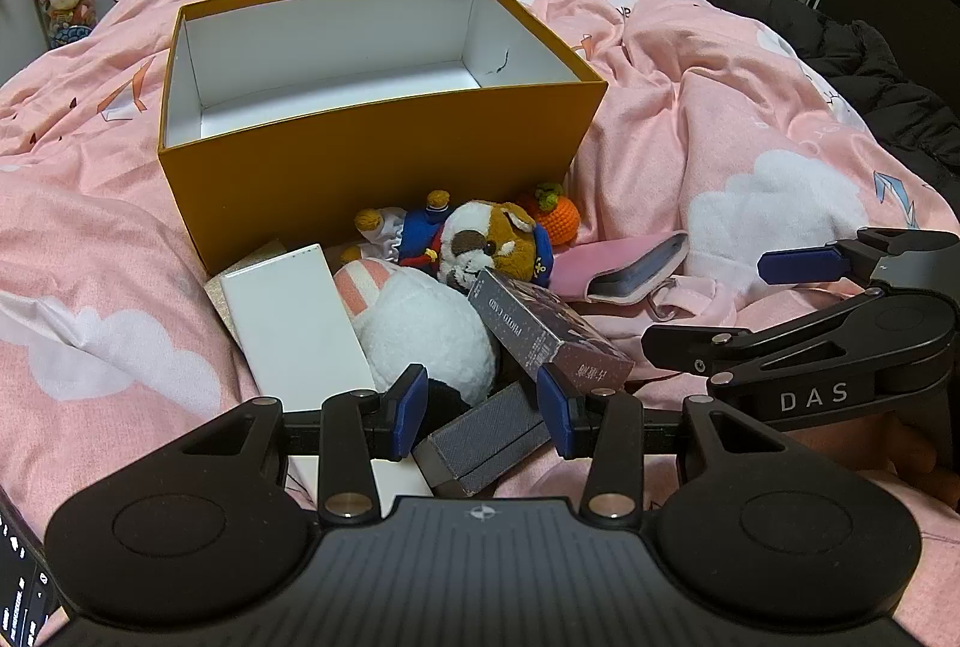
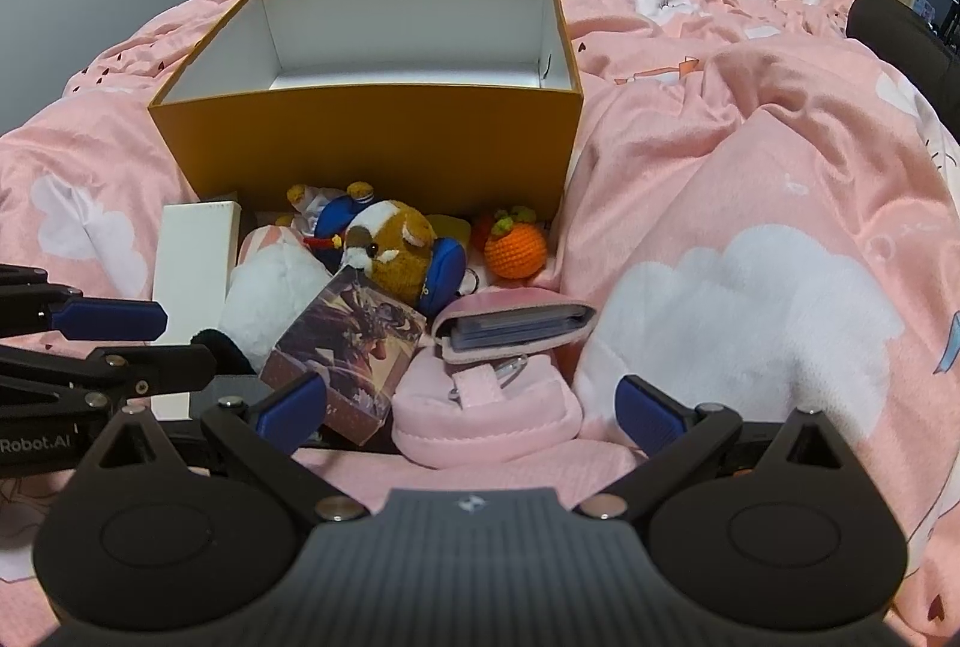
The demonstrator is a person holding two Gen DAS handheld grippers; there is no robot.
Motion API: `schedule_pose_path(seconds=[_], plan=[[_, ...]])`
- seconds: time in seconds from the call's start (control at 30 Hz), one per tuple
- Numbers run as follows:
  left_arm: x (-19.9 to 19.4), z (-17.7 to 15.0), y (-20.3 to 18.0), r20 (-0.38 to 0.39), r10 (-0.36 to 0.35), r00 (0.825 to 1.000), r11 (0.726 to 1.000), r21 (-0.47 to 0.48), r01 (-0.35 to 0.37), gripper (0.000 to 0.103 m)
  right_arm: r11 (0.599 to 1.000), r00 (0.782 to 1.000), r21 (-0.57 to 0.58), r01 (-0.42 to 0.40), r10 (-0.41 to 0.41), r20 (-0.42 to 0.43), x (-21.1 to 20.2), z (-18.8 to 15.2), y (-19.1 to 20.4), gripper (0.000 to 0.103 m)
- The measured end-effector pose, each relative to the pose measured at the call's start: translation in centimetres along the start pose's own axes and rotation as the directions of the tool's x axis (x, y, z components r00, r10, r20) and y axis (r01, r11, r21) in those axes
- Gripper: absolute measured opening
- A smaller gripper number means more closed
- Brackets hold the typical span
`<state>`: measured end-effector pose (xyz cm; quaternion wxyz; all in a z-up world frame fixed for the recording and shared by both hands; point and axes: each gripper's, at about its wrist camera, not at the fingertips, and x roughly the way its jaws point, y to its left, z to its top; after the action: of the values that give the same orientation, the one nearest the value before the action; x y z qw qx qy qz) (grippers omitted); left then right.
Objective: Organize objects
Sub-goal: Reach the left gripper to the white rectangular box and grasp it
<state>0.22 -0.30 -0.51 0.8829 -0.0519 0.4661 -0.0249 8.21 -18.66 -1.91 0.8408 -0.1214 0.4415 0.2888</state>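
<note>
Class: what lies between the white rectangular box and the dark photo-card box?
A white plush toy with pink striped ears lies between the white rectangular box and the dark photo-card box, seen in the left wrist view.

Black linkage, blue-padded fingers (image 1: 411, 410), perhaps "DAS" lettering.

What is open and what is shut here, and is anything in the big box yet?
Orange box: open, no lid, nothing inside.
Pink card holder: flap open, cards showing.
Photo card box: closed, lying tilted on the pile.
Grey box: closed, between the left gripper jaws.
Right gripper: jaws wide open, holding nothing.
</note>
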Motion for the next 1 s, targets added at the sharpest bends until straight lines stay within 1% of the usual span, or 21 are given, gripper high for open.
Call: schedule_pose_path(seconds=[0.7, 0.87, 0.93, 1.0], plan=[[0.0, 0.0, 0.1, 0.000, 0.002, 1.000, 1.000, -0.006, -0.002, 0.050, 1.000, 1.000, -0.006, -0.001, 0.001, -0.009, 0.1, -0.1, 0.1, 0.102], [-0.3, 0.1, 1.3, 0.014, 0.006, 1.000, 0.999, -0.048, -0.005, 0.050, 0.999, 1.000, -0.030, -0.024, 0.024, 0.010, -0.1, 0.4, 0.4, 0.102], [-0.7, 0.3, 2.2, 0.026, 0.015, 1.000, 0.997, -0.075, -0.013, 0.050, 0.997, 0.999, -0.064, -0.035, 0.037, 0.036, -0.5, 0.8, 0.8, 0.102], [-1.0, 0.5, 3.2, 0.037, 0.029, 0.999, 0.994, -0.103, -0.025, 0.050, 0.992, 0.996, -0.109, -0.059, 0.065, 0.054, -0.7, 1.3, 1.5, 0.098]])
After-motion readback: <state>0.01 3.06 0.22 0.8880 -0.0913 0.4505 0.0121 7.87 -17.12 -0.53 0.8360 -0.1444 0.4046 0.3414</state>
